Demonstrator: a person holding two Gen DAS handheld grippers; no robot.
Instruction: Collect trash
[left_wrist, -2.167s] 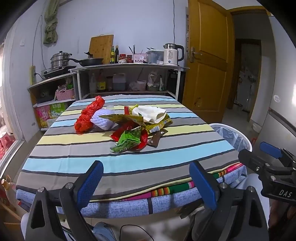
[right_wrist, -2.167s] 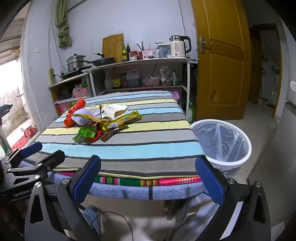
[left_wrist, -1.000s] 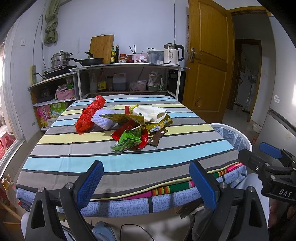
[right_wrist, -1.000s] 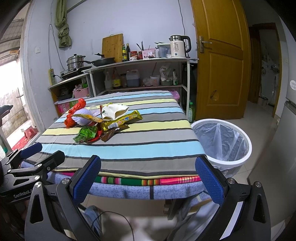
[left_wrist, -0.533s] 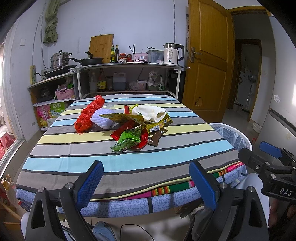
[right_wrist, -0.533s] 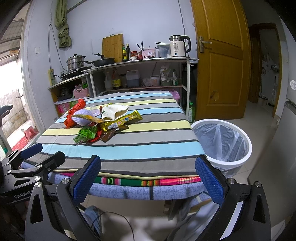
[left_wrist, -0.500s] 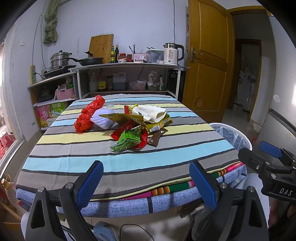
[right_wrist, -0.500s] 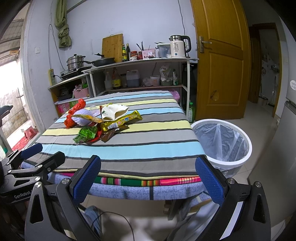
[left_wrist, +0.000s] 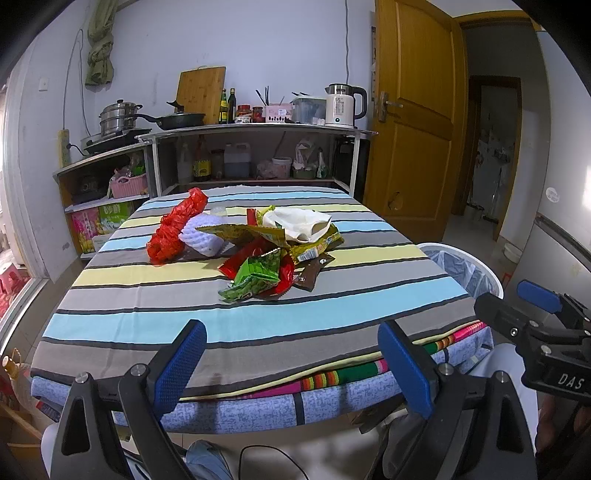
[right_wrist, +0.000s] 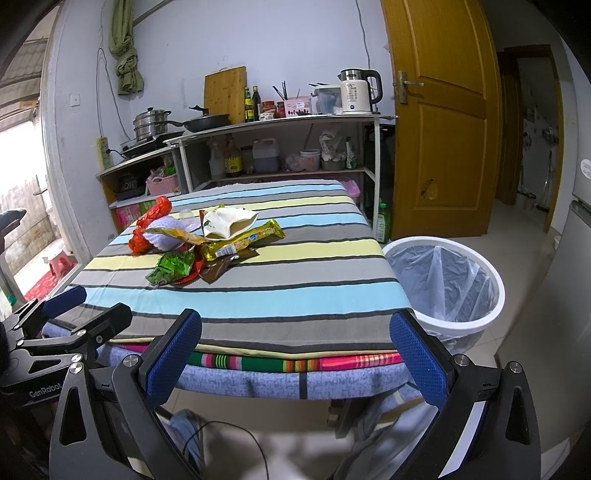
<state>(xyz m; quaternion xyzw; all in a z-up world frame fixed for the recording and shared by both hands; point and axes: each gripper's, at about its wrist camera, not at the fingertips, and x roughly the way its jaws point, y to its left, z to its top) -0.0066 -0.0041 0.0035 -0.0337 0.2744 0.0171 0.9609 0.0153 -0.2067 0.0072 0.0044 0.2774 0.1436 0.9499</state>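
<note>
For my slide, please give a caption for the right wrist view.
Open right tongs face wrappers piled on a striped table, bin beside it.

Surface (left_wrist: 258, 317): covered by a cloth striped in grey, blue and yellow; a brighter striped cloth shows under its near edge.
Shelf (left_wrist: 255, 127): metal, against the far wall, behind the surface.
Kettle (left_wrist: 341, 105): white, on the right end of the shelf top.
Board (left_wrist: 201, 94): wooden, upright against the wall.
Pan (left_wrist: 181, 120): black, just beside the board.
Pot (left_wrist: 118, 120): steel, lidded, on the lower left counter.
Basket (left_wrist: 129, 184): pink, on the lower left shelf.
Jug (right_wrist: 265, 155): dark, on the lower shelf.
Door (right_wrist: 439, 118): wooden, right of the shelf.
Rag (right_wrist: 125, 48): green, hanging on the wall.
</note>
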